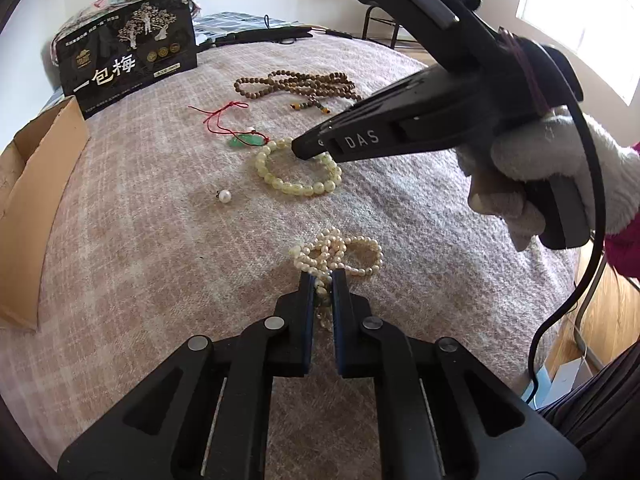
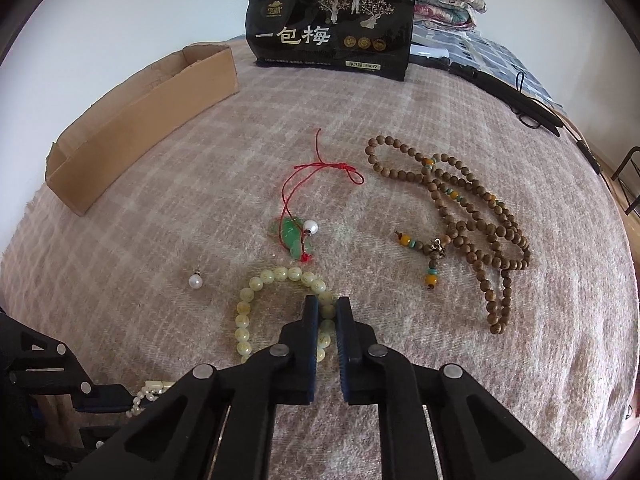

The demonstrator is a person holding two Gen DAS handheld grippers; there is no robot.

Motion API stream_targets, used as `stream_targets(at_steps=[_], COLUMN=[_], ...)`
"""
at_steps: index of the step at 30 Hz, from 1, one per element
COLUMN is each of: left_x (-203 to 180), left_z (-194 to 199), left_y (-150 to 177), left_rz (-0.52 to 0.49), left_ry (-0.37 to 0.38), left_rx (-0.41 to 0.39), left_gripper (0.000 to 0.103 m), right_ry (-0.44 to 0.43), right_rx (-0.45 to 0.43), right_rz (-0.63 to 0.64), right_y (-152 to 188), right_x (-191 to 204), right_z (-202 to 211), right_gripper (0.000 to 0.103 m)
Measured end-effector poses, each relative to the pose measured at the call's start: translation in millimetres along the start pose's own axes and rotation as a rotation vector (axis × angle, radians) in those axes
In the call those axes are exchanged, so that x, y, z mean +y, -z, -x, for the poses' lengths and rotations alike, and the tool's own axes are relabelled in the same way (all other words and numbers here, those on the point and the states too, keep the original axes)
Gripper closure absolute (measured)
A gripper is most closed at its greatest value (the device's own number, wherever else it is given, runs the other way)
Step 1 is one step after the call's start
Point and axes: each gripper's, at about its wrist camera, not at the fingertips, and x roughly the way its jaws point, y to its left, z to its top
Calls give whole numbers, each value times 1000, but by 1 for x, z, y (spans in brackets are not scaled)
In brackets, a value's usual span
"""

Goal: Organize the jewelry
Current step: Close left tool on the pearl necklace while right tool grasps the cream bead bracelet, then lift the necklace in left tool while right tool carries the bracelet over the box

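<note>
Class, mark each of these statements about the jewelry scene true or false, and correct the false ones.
1. The left hand-held gripper is closed on the pearl necklace. True.
2. The right hand-held gripper is at the wooden bead strand. False: it is at the yellow bead bracelet.
3. The green pendant hangs on a red cord. True.
4. The loose pearl lies inside the cardboard box. False: it lies on the blanket.
</note>
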Motion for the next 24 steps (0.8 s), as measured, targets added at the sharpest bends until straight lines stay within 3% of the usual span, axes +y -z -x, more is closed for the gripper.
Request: stream_targets(at_steps=[5, 24], left_x=[5, 19], left_z=[12, 76], left_y=[-3, -16], left_rz=[29, 80], left_ry=[-1, -61], left_rx=[-35, -169], left_gripper=[97, 97], right_ry=[-27, 19], right_rx=[-24, -123], right_rz=[-44, -20], right_y=[2, 0], right_x=[-5, 1], right_z=[9, 78], right_gripper=[98, 98])
